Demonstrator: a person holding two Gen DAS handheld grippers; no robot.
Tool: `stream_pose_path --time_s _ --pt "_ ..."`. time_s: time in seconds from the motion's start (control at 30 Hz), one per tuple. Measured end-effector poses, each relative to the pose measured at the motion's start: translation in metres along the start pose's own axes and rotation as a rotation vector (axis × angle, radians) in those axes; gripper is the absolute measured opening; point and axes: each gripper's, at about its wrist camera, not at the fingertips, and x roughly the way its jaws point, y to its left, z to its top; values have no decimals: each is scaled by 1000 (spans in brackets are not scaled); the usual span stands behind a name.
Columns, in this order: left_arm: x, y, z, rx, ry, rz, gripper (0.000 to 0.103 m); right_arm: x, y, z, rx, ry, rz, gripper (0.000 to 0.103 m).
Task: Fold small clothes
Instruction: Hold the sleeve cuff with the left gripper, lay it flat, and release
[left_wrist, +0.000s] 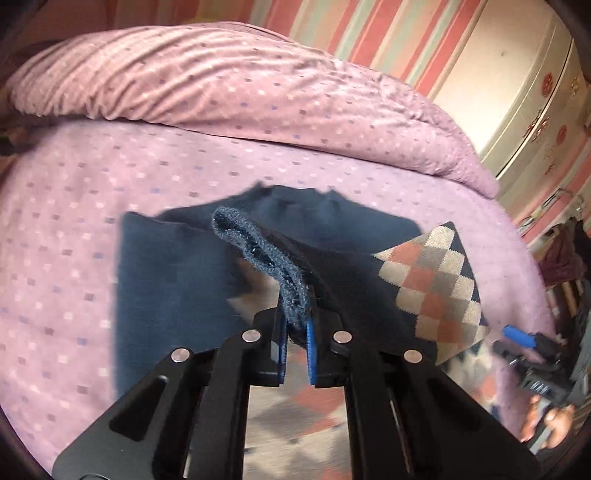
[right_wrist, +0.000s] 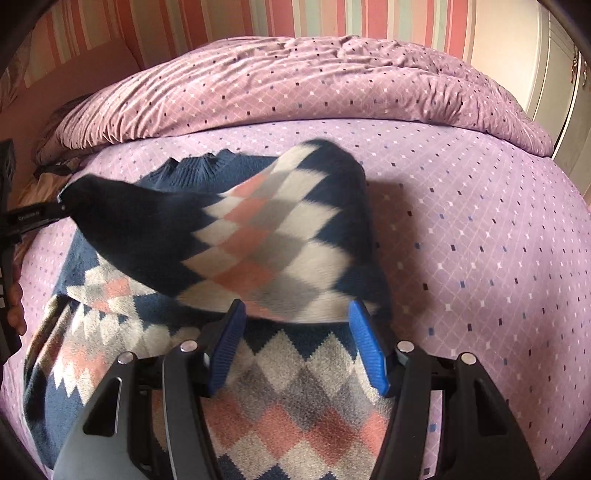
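A small navy sweater (right_wrist: 280, 398) with a pink, grey and white diamond pattern lies on the purple bed. My left gripper (left_wrist: 297, 332) is shut on the navy cuff of its sleeve (left_wrist: 258, 247) and holds it raised. The lifted sleeve (right_wrist: 258, 236) stretches over the sweater's body. The left gripper also shows at the left edge of the right wrist view (right_wrist: 33, 216). My right gripper (right_wrist: 295, 317) is open, its blue pads (right_wrist: 365, 343) either side of the sleeve's lower edge, just above the sweater. The right gripper shows in the left wrist view (left_wrist: 517, 338).
The purple dotted bed sheet (right_wrist: 480, 240) surrounds the sweater. A rumpled matching duvet (right_wrist: 295, 81) lies along the far side. A striped wall (right_wrist: 332, 18) and a white wardrobe (left_wrist: 517, 92) stand behind and to the right.
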Motion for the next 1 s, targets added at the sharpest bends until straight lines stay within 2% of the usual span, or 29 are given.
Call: stream_pose_path --time_s 0.13,0.27,0.37,0.5,0.57,0.7,0.93,0.97,1.0 --pt "-5 22 -13 16 32 43 6 0 6 -1 -13 0 -3 59" --pt "-8 28 -33 39 46 75 6 2 10 -4 -8 6 3 59" --pt "-5 32 -43 53 26 114 7 5 14 -6 -5 15 9 59" --pt "-14 35 -42 74 -54 142 7 6 20 -8 -19 23 16 59" --pt "-9 40 -41 52 -40 136 7 10 22 -11 -24 40 19 59" --pt "21 59 -60 2 47 163 7 16 24 -17 -7 59 26 59" --pt "30 60 -63 -13 42 193 14 21 25 -24 10 71 33 59" --pt "28 57 -62 -4 40 202 28 20 26 -25 10 73 33 59" --pt "25 53 -63 15 35 239 56 19 26 -25 10 71 33 59"
